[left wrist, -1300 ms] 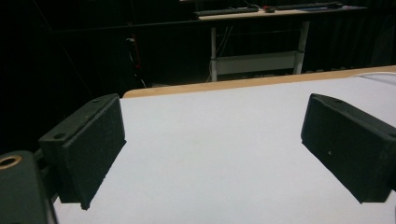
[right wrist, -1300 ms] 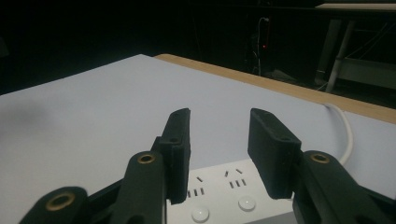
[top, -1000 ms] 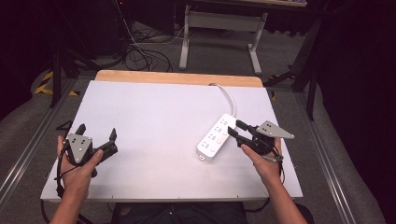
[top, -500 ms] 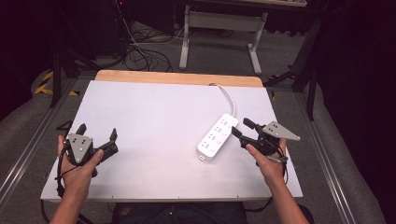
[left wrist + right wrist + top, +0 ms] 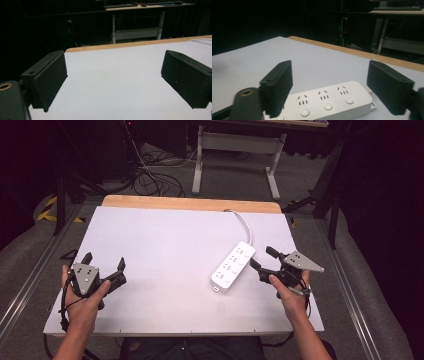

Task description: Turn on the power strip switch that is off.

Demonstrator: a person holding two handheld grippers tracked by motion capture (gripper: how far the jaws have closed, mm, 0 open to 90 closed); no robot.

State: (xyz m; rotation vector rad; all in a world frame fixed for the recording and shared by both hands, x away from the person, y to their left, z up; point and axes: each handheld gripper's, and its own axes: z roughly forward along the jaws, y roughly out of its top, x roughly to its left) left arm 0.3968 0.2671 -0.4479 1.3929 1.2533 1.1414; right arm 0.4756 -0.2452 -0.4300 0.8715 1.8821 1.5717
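The desk (image 5: 165,240) is flat, white and smooth, with a wood strip along its far edge, in a dark room with a grey floor. A long white plastic power strip (image 5: 233,266) lies on the desk's right side. The right tool (image 5: 261,259), jaws just opening wide, sits right beside it. The left tool (image 5: 104,264) rests with jaws apart, holding nothing.

White power strip (image 5: 233,267), black claws, white table (image 5: 165,240).
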